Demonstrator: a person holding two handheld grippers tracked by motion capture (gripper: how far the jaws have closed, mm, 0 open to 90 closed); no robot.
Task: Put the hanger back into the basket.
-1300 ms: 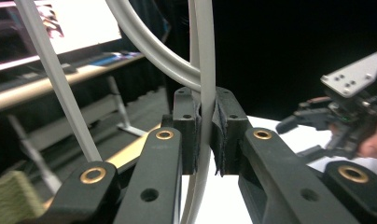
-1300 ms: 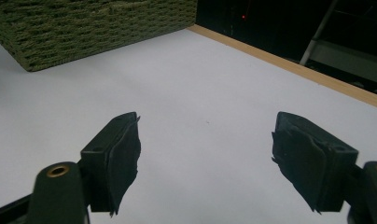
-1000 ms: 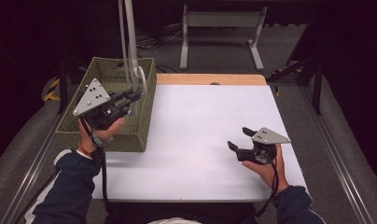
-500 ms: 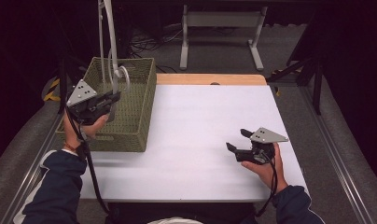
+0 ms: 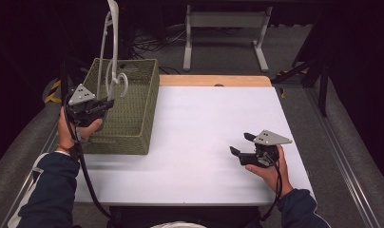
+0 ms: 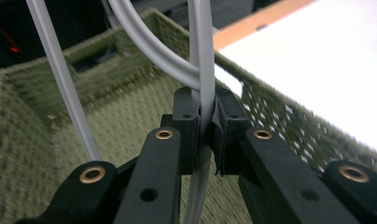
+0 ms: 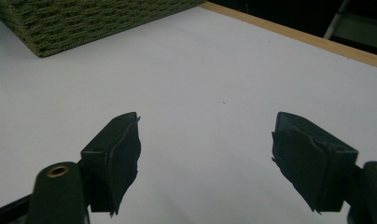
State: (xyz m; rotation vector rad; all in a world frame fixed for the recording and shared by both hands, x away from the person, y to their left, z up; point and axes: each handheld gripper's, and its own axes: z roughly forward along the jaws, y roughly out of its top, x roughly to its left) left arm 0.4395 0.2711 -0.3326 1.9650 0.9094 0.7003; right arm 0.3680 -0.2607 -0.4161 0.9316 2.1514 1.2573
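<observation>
Writing is nowhere legible. Left gripper (image 5: 106, 102) clamps a grey cable (image 5: 115, 52) above the green woven basket (image 5: 133, 124) at the table's (image 5: 204, 142) left edge. Its own view shows the pads (image 6: 189, 122) pinching 1 strand; the high view shows the loop rising overhead. Right gripper (image 5: 241, 144) rests wide apart, holding nothing.

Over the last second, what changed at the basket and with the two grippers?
The left gripper, clamped on the grey hanger, moved leftward and lower, carrying it across the green basket toward its left side. The right gripper kept still, open, on the white table.
</observation>
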